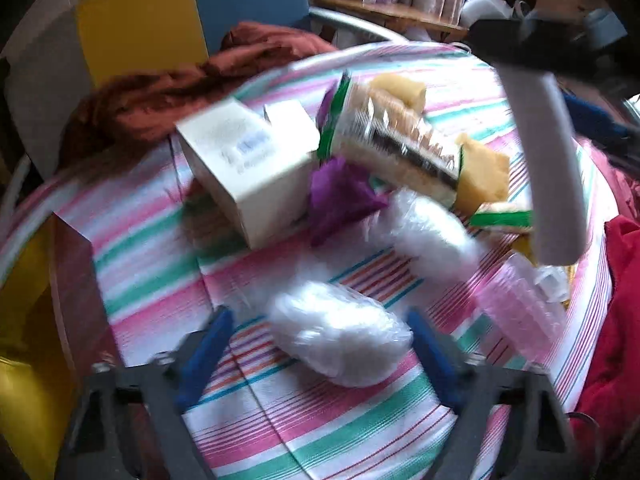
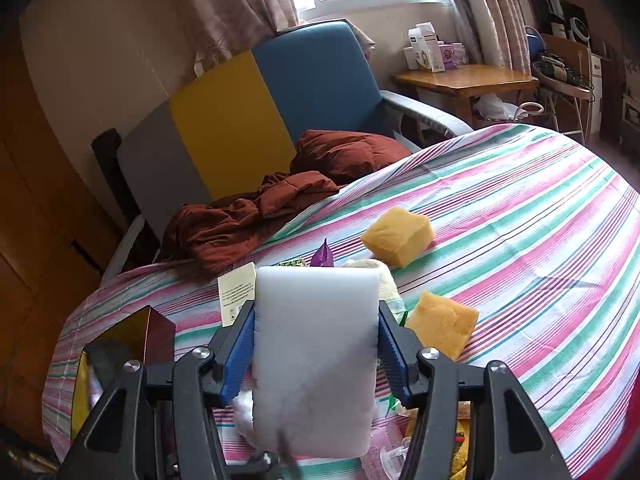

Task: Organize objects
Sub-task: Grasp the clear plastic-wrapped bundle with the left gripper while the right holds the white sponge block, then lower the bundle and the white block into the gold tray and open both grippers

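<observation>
Two hand-held grippers mid-sort: right [image 2: 316, 354] clamping white foam block [image 2: 316, 344]; left [image 1: 320, 344] half-open astride, not yet pinching, clear plastic bundle [image 1: 340, 336]; closing next.

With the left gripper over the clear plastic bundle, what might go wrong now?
1. The left gripper stands open around the crinkly clear plastic bundle; soft, slippery film may squeeze out when the jaws close.
2. The white foam block held by the right gripper hangs close above the pile in the left view, so it might bump the pink clear plastic case.
3. The left view is blurred, so the aim could be off.
</observation>
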{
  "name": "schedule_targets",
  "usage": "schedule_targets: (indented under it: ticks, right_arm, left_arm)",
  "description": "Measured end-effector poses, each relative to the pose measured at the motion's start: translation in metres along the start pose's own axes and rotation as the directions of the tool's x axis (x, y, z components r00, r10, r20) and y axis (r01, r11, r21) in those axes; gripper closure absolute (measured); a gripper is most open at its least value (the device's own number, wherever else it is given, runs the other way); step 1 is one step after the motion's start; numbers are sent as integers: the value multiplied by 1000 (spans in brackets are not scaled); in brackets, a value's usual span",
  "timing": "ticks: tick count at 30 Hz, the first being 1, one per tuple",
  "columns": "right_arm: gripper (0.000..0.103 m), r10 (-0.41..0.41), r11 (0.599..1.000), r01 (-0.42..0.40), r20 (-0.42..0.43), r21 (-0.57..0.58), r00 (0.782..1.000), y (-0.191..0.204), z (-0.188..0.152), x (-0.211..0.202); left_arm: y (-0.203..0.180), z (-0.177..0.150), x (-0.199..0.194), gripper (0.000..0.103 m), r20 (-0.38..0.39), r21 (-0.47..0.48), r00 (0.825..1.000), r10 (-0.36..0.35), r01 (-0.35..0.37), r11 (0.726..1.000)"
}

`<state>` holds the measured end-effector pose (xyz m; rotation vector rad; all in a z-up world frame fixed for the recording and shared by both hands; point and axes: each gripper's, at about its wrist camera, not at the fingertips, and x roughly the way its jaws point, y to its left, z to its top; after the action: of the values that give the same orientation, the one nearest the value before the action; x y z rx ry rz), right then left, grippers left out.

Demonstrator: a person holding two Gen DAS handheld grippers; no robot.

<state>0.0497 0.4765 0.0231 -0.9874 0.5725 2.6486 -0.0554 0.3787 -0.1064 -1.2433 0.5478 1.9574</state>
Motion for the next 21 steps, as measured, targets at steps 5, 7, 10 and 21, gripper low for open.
schedule_targets:
  ticks: [5,7,10,21]
  right_arm:
    - [46,15,1000,-15,5,-12,1000,2,-1,-1]
    - [46,25,1000,-24,8,-20,1000,4,-1,-1]
    - [46,42,999,-42,5,-30,999,8,-1,0]
    - [46,151,965,-161,-61,-209,987,54,-18,8]
  left_arm:
    - [3,-9,-9,42,28,-42,1000,-10,11,999]
    - [4,-14,-24,42,73,-40,997,2,1,999]
    - [5,-21,-53,42,145,-38,989,15,-10,999]
    - [56,-63,-151,38,310,-152,939,148,-105,983]
